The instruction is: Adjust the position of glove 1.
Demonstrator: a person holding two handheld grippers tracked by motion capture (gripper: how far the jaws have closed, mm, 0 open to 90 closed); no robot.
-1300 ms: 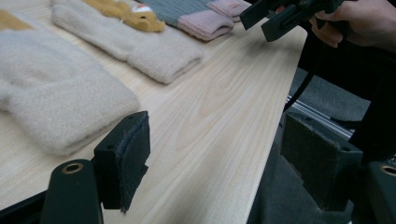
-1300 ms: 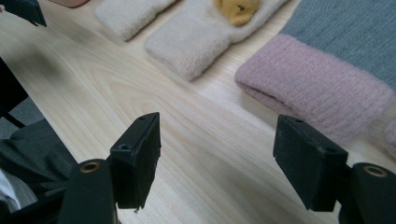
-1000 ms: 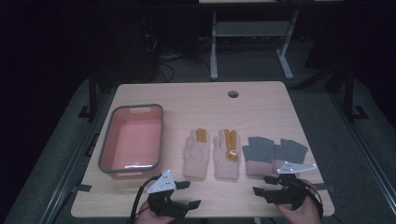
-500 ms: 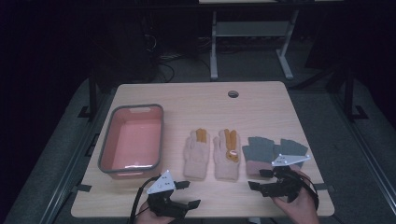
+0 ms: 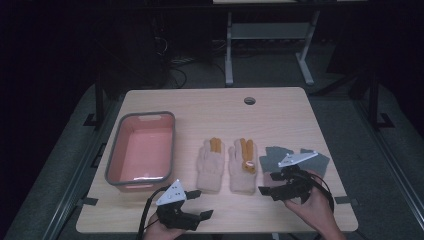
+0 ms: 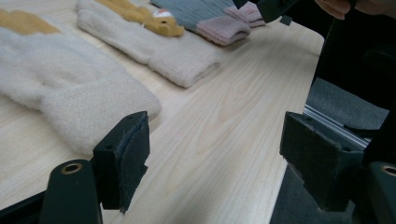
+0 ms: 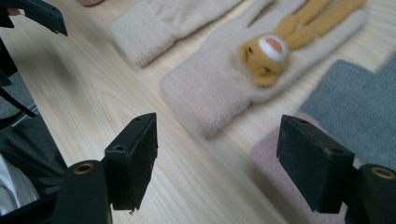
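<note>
Two cream gloves with orange fingers lie side by side mid-table: the left glove and the right glove, which bears a small animal face. A pair of grey gloves with pink cuffs lies to their right. My left gripper is open near the front edge, just short of the left glove's cuff. My right gripper is open and low over the grey gloves' cuffs, pointing at the right cream glove's cuff. Nothing sits between either pair of jaws.
A pink tub with a grey rim stands at the left of the table. The table's front edge runs just below both hands. A cable hole is at the back.
My right gripper has moved left and forward, over the grey gloves' cuffs toward the right cream glove. The left gripper has stayed put.
</note>
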